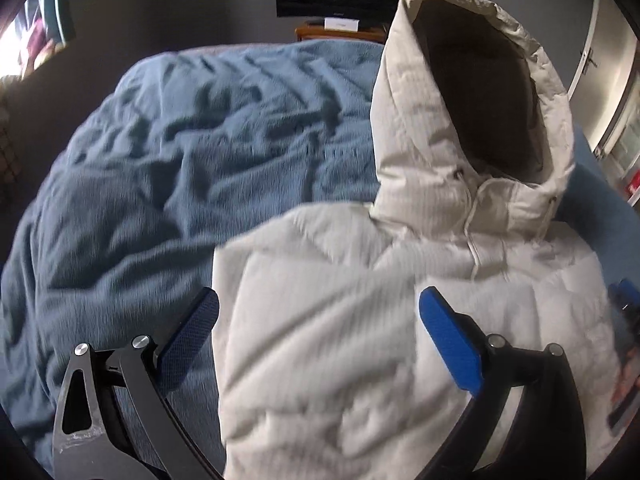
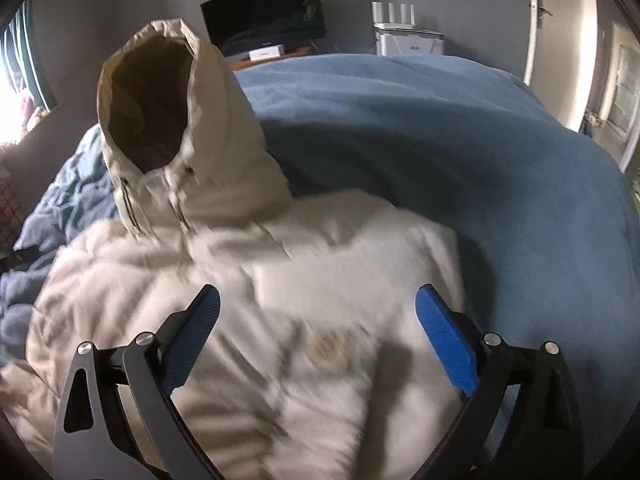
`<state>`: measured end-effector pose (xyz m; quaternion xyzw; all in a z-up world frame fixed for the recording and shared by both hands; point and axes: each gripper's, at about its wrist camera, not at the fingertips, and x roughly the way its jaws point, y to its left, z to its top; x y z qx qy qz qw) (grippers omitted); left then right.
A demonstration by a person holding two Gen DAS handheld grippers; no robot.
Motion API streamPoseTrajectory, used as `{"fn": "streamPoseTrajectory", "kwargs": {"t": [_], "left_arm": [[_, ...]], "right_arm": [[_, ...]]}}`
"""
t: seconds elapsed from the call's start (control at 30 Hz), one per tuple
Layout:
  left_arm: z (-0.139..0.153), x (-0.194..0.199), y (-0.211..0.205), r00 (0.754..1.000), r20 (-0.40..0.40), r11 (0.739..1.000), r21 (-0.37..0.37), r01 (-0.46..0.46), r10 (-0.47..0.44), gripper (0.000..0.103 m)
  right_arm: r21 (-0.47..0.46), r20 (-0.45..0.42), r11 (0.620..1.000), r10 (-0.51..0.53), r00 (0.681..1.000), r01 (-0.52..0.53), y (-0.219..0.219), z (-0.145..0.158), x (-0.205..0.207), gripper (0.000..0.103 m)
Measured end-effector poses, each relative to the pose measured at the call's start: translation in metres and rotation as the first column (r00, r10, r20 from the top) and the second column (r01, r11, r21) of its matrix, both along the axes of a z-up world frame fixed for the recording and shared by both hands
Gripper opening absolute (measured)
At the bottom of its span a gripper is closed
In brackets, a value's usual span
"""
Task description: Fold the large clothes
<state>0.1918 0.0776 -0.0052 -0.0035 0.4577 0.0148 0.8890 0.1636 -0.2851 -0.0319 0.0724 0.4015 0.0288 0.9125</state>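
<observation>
A cream puffy jacket (image 1: 360, 320) lies on a bed covered by a blue blanket (image 1: 160, 160), folded into a compact block with its hood (image 1: 472, 120) pointing toward the far wall. The hood opening shows a dark brown lining. The blanket is rumpled on the jacket's left and smoother on its right.

The left gripper (image 1: 320, 336) hangs above the jacket's left edge, its 2 blue fingers spread wide with nothing between them; 1 finger is over the blanket, the other over the jacket.

The right gripper (image 2: 318, 336) hangs above the jacket's right half, fingers also spread wide and holding nothing.

A dark television (image 2: 264, 16) stands by the far wall, and a white door (image 2: 540, 20) is at the right.
</observation>
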Motion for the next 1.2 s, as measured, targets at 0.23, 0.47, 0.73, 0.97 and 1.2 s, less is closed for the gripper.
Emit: {"fn": "streamPoseTrajectory", "kwargs": {"t": [0.23, 0.47, 0.73, 0.97, 1.2], "left_arm": [[-0.002, 0.022, -0.015, 0.998, 0.023, 0.998, -0.024, 0.056, -0.056, 0.096], [0.002, 0.051, -0.034, 0.989, 0.037, 0.990, 0.024, 0.139, -0.140, 0.096], [0.010, 0.082, -0.024, 0.995, 0.075, 0.990, -0.119, 0.070, -0.061, 0.096], [0.034, 0.067, -0.026, 0.979, 0.199, 0.995, -0.073, 0.061, -0.046, 0.096], [0.044, 0.056, -0.042, 0.963, 0.245, 0.993, 0.079, 0.091, -0.108, 0.096]], "right_arm": [[0.070, 0.054, 0.993, 0.088, 0.995, -0.092, 0.037, 0.039, 0.083, 0.094], [0.057, 0.064, 0.995, 0.078, 0.995, -0.081, 0.060, 0.049, 0.158, 0.093], [-0.016, 0.074, 0.994, 0.109, 0.991, -0.108, 0.082, 0.046, 0.174, 0.014], [-0.055, 0.198, 0.976, 0.218, 0.956, -0.212, 0.073, 0.040, 0.096, 0.009], [-0.089, 0.236, 0.960, 0.280, 0.931, -0.266, 0.072, 0.018, 0.029, 0.009]]}}
